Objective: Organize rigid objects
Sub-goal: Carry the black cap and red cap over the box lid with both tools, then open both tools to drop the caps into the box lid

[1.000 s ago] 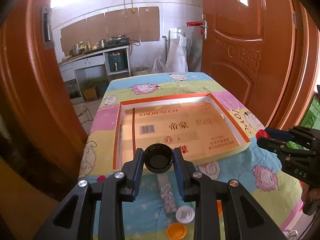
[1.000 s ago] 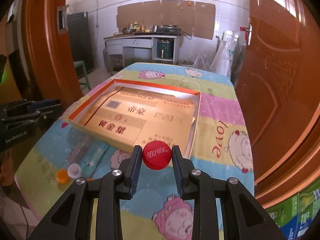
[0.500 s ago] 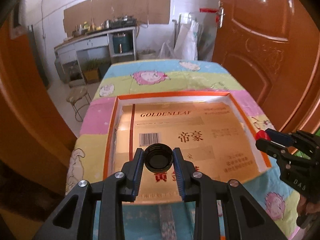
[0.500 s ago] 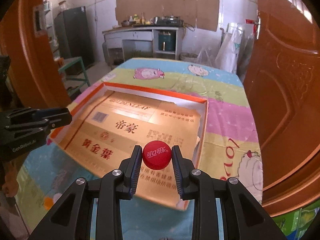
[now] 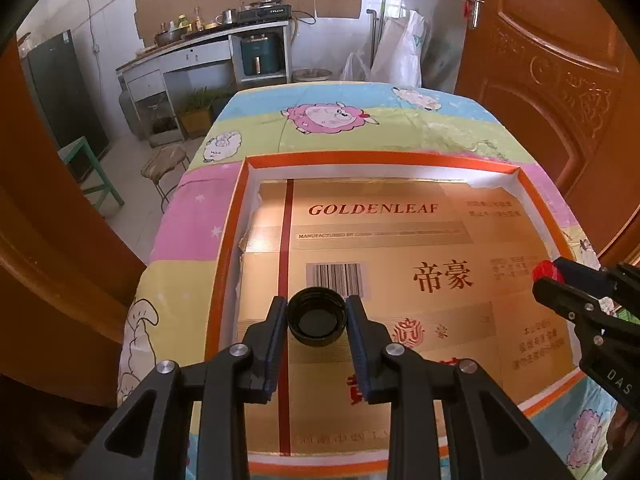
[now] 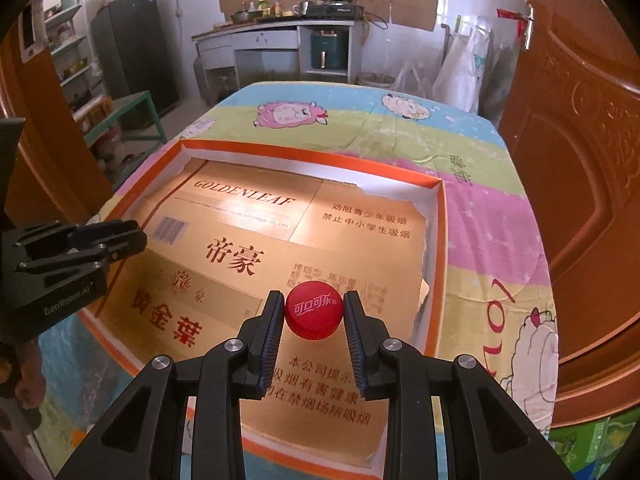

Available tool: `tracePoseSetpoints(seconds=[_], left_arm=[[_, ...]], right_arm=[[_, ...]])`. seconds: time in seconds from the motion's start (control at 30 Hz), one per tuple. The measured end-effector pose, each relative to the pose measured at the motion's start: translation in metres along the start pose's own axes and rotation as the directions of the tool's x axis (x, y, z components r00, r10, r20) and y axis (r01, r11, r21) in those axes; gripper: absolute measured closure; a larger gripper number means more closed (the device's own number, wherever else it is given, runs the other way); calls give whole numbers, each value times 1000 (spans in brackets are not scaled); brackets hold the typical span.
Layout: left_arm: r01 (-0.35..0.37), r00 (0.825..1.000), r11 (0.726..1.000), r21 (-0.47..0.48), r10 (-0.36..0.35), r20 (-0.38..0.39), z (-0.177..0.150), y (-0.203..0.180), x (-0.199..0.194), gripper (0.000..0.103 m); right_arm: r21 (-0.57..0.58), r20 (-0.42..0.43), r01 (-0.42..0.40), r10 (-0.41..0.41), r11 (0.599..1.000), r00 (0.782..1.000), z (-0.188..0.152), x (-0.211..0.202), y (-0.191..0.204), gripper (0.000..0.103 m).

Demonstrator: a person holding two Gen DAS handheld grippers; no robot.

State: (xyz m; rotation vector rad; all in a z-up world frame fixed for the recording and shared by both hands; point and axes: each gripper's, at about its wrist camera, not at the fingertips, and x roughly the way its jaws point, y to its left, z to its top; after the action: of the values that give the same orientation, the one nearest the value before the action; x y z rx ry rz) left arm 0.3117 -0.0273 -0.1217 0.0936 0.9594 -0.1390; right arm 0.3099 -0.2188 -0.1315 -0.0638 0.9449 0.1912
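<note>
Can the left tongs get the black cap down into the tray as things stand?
Probably yes. The left tongs hold the black cap over the tray, whose floor below looks bare. The right tongs with the red cap are off to the side.

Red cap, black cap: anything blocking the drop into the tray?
Nothing visible. The right gripper holds the red cap and the left gripper holds the black cap, both already above the orange-rimmed tray. Below them lies only the tray's flat gold cardboard liner, with nothing on it.
</note>
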Motion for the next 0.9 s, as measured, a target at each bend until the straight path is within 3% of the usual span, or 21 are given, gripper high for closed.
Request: tracePoseSetpoints(seconds=[0.4, 0.83, 0.9], left_arm=[[35, 999, 999, 8, -34, -31, -8, 0, 20, 73], [34, 999, 999, 17, -34, 2, -13, -1, 20, 72], [40, 999, 999, 20, -40, 15, -15, -1, 20, 73]], right_arm=[[-3, -45, 16, -16, 1000, 999, -4, 23, 5, 72], [-18, -55, 22, -23, 1000, 998, -7, 32, 5, 72], [-31, -50, 24, -25, 999, 998, -7, 32, 7, 66]])
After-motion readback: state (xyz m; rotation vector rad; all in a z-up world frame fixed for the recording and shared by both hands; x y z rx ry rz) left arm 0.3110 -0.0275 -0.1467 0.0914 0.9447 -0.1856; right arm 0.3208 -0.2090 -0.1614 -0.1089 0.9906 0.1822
